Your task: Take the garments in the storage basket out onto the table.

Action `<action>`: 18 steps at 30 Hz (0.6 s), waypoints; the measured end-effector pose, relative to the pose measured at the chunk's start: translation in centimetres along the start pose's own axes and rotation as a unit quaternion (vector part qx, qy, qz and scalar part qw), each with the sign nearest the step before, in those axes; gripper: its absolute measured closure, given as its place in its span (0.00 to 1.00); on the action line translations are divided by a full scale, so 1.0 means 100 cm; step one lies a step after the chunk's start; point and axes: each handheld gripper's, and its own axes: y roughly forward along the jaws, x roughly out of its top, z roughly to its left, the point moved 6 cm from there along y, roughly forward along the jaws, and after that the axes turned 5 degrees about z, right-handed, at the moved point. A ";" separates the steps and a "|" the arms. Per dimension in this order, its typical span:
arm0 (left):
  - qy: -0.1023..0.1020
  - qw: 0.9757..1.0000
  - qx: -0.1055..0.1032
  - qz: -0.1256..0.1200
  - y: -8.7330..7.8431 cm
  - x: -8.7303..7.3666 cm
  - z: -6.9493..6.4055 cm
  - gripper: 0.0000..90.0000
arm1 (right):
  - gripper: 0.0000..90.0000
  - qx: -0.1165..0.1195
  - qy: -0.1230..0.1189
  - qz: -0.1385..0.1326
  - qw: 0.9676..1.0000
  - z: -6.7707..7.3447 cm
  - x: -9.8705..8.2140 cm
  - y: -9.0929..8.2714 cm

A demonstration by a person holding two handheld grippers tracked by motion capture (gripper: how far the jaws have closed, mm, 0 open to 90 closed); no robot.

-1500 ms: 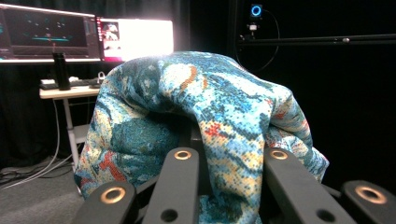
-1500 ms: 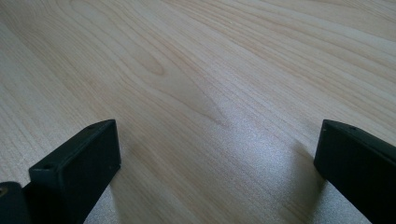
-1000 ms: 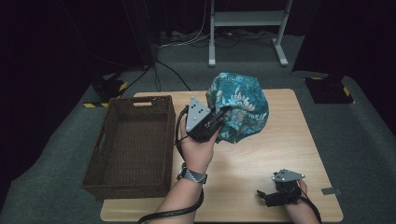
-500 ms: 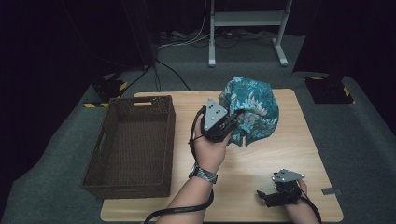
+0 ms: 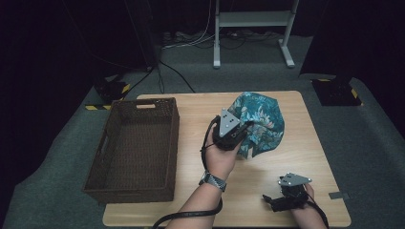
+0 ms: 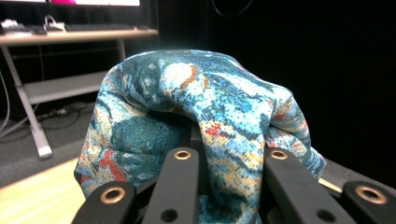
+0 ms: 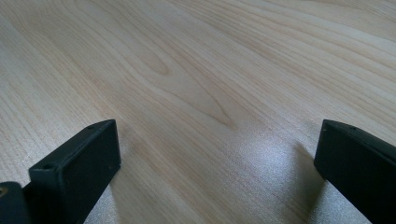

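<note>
A teal floral cloth [image 5: 263,119] is bunched over the middle of the wooden table [image 5: 196,109]. My left gripper [image 5: 242,134] is shut on a fold of it, held up by a hand wearing a wristwatch. In the left gripper view the cloth [image 6: 196,93] drapes over and between the black jaws of the left gripper [image 6: 229,156], and a pinched fold runs down the gap. My right gripper [image 5: 270,201] rests at the table's near right corner. In the right gripper view the right gripper [image 7: 217,136] stands open over bare wood, with nothing between its jaws.
A dark wicker basket [image 5: 111,138] with nothing in it sits along the table's left side. Past the far edge are a white metal stand [image 5: 217,36] and floor cables. Black boxes with yellow tape lie on the carpet at both far corners.
My left hand has carried the cloth to the right and somewhat lower toward the table. The right gripper has stayed where it was.
</note>
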 end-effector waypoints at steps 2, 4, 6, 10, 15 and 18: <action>-0.006 1.000 -0.001 0.008 0.005 -0.009 0.000 0.91 | 0.01 0.000 0.000 0.000 1.000 0.000 0.000 0.000; -0.007 1.000 -0.001 0.017 0.009 -0.016 0.001 0.91 | 0.01 0.001 0.001 0.000 1.000 0.000 0.000 0.000; -0.010 1.000 -0.001 0.025 0.012 -0.024 0.001 0.91 | 0.01 0.001 0.001 0.000 1.000 0.000 0.000 0.000; -0.014 0.999 -0.002 0.042 0.019 -0.039 0.000 0.91 | 0.01 0.001 0.001 -0.001 1.000 0.000 0.000 0.000; -0.021 0.998 -0.003 0.061 0.027 -0.056 0.001 0.90 | 0.01 0.001 0.001 0.000 1.000 0.000 0.000 0.000; -0.020 0.997 -0.004 0.074 0.032 -0.066 0.001 0.90 | 0.01 0.001 0.000 0.000 1.000 0.000 0.000 0.000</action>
